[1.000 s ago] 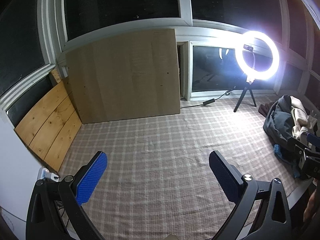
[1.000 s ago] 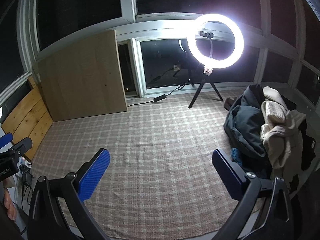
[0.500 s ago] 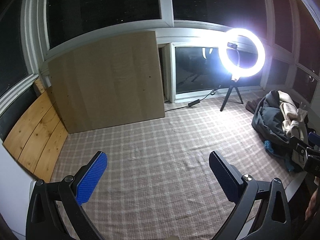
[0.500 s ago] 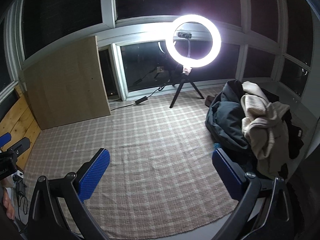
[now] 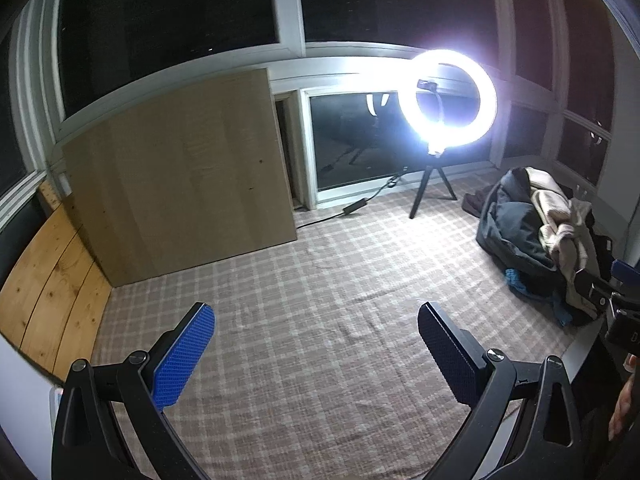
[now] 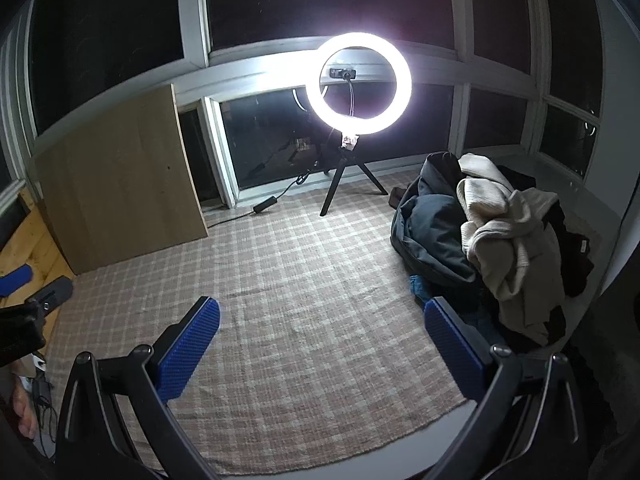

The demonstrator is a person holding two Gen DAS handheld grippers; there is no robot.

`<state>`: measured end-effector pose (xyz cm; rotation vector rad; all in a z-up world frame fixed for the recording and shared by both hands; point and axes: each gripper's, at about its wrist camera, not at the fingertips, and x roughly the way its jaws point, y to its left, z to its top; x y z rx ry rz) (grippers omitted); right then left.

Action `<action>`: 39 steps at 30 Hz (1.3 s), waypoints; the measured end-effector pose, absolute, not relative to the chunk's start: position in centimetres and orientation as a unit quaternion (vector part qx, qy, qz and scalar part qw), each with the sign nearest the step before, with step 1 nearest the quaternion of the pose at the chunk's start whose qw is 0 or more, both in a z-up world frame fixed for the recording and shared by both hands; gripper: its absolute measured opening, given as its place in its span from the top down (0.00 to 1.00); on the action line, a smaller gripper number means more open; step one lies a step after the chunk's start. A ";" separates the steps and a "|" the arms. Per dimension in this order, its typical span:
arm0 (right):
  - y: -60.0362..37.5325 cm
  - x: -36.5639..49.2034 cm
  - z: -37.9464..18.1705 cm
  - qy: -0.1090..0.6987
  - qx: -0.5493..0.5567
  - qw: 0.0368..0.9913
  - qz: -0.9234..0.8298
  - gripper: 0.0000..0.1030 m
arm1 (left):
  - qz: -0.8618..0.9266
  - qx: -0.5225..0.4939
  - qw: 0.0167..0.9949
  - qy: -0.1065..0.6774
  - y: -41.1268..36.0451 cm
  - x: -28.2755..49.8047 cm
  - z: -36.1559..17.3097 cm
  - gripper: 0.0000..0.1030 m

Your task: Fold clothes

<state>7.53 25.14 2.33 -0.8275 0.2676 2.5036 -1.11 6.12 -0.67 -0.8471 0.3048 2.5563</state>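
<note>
The heap of dark and cream clothes (image 6: 492, 248) lies on the pink-and-white checked woven rug (image 6: 304, 280), just right of the glowing white ring light on its black tripod (image 6: 358, 84). Left of that light, a pale wooden board (image 5: 184, 176) leans against the window frame. The left gripper (image 5: 316, 350) and right gripper (image 6: 322, 346) hang above the rug, jaws spread wide with nothing between the blue pads, well short of the clothes.
</note>
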 end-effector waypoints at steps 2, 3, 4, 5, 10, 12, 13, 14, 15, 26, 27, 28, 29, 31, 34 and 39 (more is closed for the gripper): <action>25.2 8.0 2.3 0.099 -0.299 0.247 0.916 0.00 | 0.919 -0.303 0.224 0.116 6.7 -0.9 -0.7 0.01; 25.2 8.2 2.3 0.100 -0.298 0.250 0.916 0.00 | 0.918 -0.303 0.229 0.118 6.9 -0.9 -0.8 0.01; 25.2 8.4 2.3 0.101 -0.296 0.252 0.916 0.00 | 0.916 -0.302 0.233 0.120 7.1 -0.8 -0.8 0.01; 25.2 8.6 2.3 0.102 -0.294 0.254 0.916 0.00 | 0.915 -0.302 0.237 0.121 7.3 -0.8 -0.8 0.01; 25.4 9.7 2.3 0.106 -0.287 0.266 0.914 0.00 | 0.909 -0.303 0.257 0.124 8.1 -0.9 -0.9 0.01; 25.6 10.0 2.2 0.108 -0.288 0.276 0.911 0.00 | 0.908 -0.303 0.263 0.125 8.3 -0.9 -0.8 0.01; 25.8 10.1 2.2 0.109 -0.288 0.282 0.909 0.00 | 0.907 -0.303 0.265 0.125 8.5 -0.9 -0.8 0.01; 25.9 10.3 2.2 0.110 -0.288 0.286 0.907 0.00 | 0.906 -0.303 0.268 0.126 8.6 -1.0 -0.8 0.01; 26.1 10.4 2.3 0.110 -0.286 0.289 0.907 0.00 | 0.905 -0.303 0.271 0.126 8.7 -1.0 -0.8 0.01; 30.7 11.4 1.9 0.136 -0.279 0.298 0.903 0.00 | 0.902 -0.290 0.308 0.085 10.1 -0.9 -0.4 0.01; 31.3 11.5 1.8 0.138 -0.279 0.302 0.901 0.00 | 0.902 -0.293 0.306 0.087 10.6 -1.0 -0.5 0.01; 32.0 11.6 1.7 0.139 -0.278 0.305 0.900 0.00 | 0.902 -0.296 0.302 0.087 11.1 -1.1 -0.6 0.01; 32.7 11.6 1.6 0.139 -0.278 0.308 0.899 0.00 | 0.902 -0.300 0.298 0.088 11.6 -1.2 -0.7 0.01; 34.5 11.8 1.4 0.136 -0.275 0.318 0.897 0.00 | 0.903 -0.306 0.289 0.088 12.7 -1.3 -0.8 0.01; 38.0 12.1 0.8 0.127 -0.273 0.331 0.894 0.00 | 0.903 -0.316 0.276 0.089 14.3 -1.5 -1.1 0.01; 46.5 11.0 -0.5 0.108 -0.294 0.348 0.884 0.00 | 0.903 -0.332 0.255 0.091 16.9 -1.9 -1.6 0.01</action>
